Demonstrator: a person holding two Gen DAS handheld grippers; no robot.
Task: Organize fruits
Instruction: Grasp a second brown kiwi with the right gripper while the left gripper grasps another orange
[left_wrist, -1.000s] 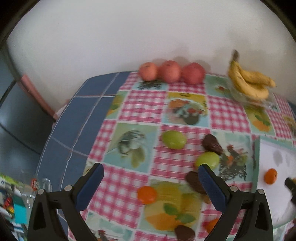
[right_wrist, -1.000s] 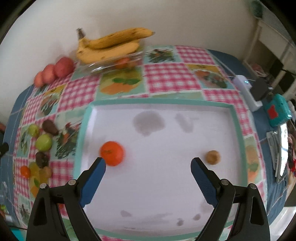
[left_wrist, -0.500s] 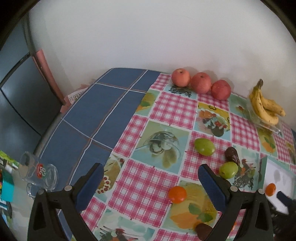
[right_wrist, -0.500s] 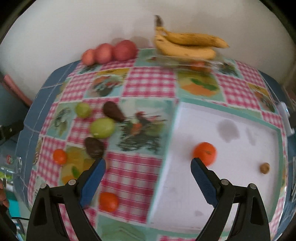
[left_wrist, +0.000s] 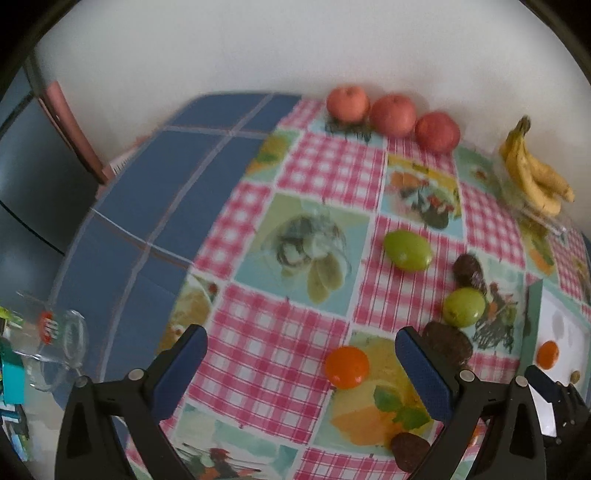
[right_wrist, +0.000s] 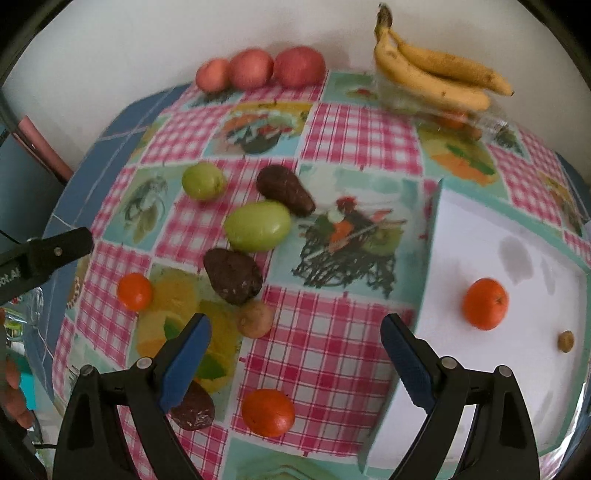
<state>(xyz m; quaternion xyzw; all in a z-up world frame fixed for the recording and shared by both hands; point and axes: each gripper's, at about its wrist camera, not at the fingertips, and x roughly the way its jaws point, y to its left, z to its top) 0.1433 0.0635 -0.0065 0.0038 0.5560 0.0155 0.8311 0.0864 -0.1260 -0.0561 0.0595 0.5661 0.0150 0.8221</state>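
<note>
Loose fruit lies on a checked tablecloth. My right gripper is open and empty above an orange, with a small brown fruit and a dark avocado just beyond it. To its right a white tray holds an orange and a small brown nut. Also open and empty, my left gripper hovers near another orange. Two green fruits lie farther out. The right fingertip hides part of a dark avocado.
Three red apples line the wall beside bananas on a clear container. A glass mug stands at the left past the blue table edge. A hand shows at the lower left.
My right gripper has swung left, from over the tray to over the loose fruit. The left gripper's view first swung to the table's left edge and has now closed in on the fruit.
</note>
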